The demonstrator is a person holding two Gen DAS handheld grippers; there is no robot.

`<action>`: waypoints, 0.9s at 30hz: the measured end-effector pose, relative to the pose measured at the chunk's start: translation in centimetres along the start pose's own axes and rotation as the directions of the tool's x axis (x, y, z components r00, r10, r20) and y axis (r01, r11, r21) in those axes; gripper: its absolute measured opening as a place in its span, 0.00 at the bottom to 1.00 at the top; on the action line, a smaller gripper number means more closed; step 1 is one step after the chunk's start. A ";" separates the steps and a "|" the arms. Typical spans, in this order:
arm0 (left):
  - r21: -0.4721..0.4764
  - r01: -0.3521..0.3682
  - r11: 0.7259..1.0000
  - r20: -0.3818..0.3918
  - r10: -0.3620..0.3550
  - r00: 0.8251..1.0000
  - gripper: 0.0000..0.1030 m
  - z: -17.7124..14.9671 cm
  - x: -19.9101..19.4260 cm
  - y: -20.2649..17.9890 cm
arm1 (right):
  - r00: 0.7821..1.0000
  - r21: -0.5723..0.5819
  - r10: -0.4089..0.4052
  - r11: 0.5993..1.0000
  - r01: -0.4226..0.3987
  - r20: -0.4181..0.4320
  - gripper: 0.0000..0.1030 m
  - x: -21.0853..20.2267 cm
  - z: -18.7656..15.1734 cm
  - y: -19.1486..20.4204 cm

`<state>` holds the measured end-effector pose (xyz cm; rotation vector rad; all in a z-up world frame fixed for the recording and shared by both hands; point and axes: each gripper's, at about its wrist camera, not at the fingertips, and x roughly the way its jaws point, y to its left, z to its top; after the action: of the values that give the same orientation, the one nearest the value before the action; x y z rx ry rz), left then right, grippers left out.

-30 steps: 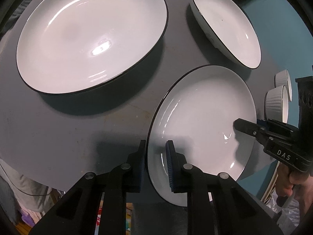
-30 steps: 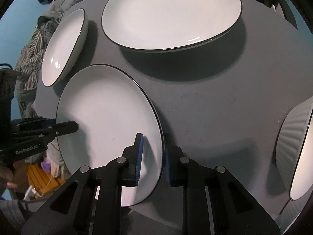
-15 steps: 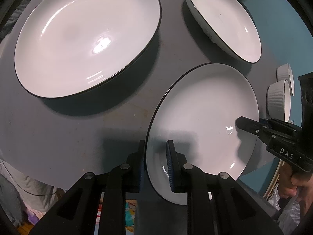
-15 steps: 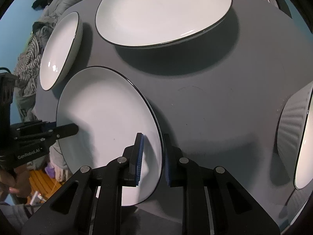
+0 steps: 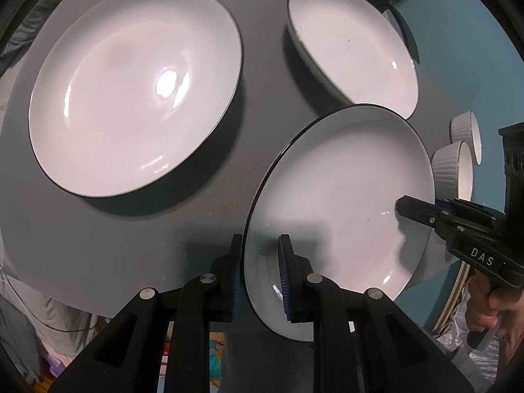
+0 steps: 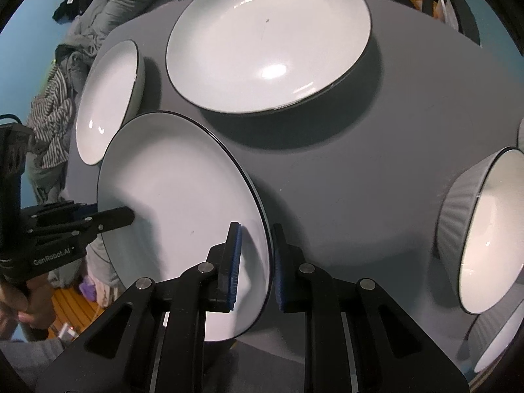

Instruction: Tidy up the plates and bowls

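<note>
In the left wrist view, the left gripper (image 5: 260, 268) is pinching the near rim of a white plate (image 5: 340, 196), one finger under the rim and the blue-padded one on the plate's face, so its jaws are pressing on the rim. The plate is tilting and sitting above the grey counter (image 5: 114, 235), casting a shadow there. At the plate's far-right rim the right gripper (image 5: 406, 208) is reaching in from the side, its tip lying on the plate's face; a hand (image 5: 491, 308) is gripping its handle. On the counter, a large plate (image 5: 131, 91) is lying to the upper left, and a deep bowl (image 5: 353, 49) is resting just beyond the held plate. Two small ribbed bowls (image 5: 458, 160) are standing at the right edge.

In the right wrist view, the right gripper (image 6: 253, 262) is clamping the same plate (image 6: 170, 196) by its right rim, jaws pinching it from both sides. The left gripper (image 6: 127, 217) is holding the opposite rim at the left. The large plate (image 6: 268, 39) is lying beyond on the counter (image 6: 360, 163), the deep bowl (image 6: 104, 98) is sitting at the left, and a ribbed bowl (image 6: 484, 229) is standing at the right. Clothes (image 6: 52, 111) are piling beyond the counter's left edge.
</note>
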<state>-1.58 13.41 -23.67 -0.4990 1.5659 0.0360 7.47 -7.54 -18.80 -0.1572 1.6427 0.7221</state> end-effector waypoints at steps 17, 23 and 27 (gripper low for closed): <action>0.044 0.014 0.999 0.058 -0.017 0.998 0.18 4.5 -4.6 0.4 | 0.998 0.014 0.011 1.000 -0.012 0.054 0.17 -3.0 3.5 -1.9; 0.060 -0.009 0.998 0.075 0.005 0.997 0.18 7.0 -5.7 0.2 | 0.997 0.015 0.013 1.000 -0.014 0.070 0.17 -3.7 5.6 -2.1; 0.049 -0.021 0.999 0.087 0.017 0.996 0.18 9.5 -6.5 1.1 | 0.997 0.012 0.014 1.000 -0.015 0.077 0.17 -4.1 7.3 -2.2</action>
<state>6.85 19.32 -18.43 -0.4377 1.4833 0.0324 15.61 -6.57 -16.06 -0.1075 1.5756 0.7200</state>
